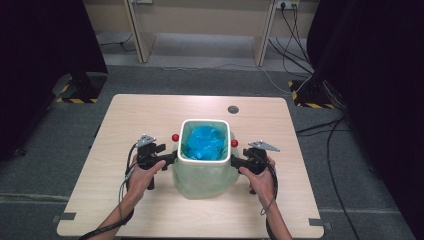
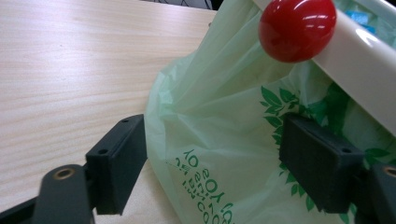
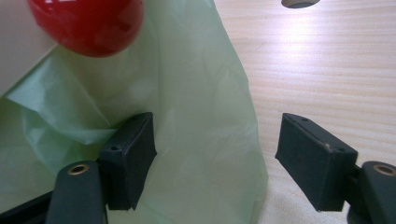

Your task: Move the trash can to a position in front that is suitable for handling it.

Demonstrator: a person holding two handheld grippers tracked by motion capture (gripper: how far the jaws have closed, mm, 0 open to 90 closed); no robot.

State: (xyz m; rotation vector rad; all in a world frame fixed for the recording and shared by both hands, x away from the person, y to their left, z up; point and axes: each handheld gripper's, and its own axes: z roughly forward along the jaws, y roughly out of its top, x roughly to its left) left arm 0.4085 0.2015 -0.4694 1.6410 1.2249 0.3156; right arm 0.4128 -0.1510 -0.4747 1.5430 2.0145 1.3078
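A white bin [image 1: 205, 160] stands mid-table, lined with a pale green bag [image 1: 202, 181] whose skirt hangs down over its outside. Crumpled blue plastic [image 1: 205, 142] lies inside. A red knob [image 1: 175, 137] sticks out on its left and another [image 1: 234, 143] on its right. My left gripper [image 1: 172, 157] is at the bin's left side, open, with a bulge of bag [image 2: 219, 116] loosely between its jaws under the knob [image 2: 297, 29]. My right gripper [image 1: 235, 161] is at the right side, open. One of its jaws touches the bag [image 3: 196, 93] and the other is over bare wood.
The wooden table [image 1: 150, 110] has a round grey cable hole [image 1: 233, 109] behind the bin. Bare tabletop lies on both sides and in front. Black curtains, stand bases with striped tape and floor cables [image 1: 320, 127] surround the table.
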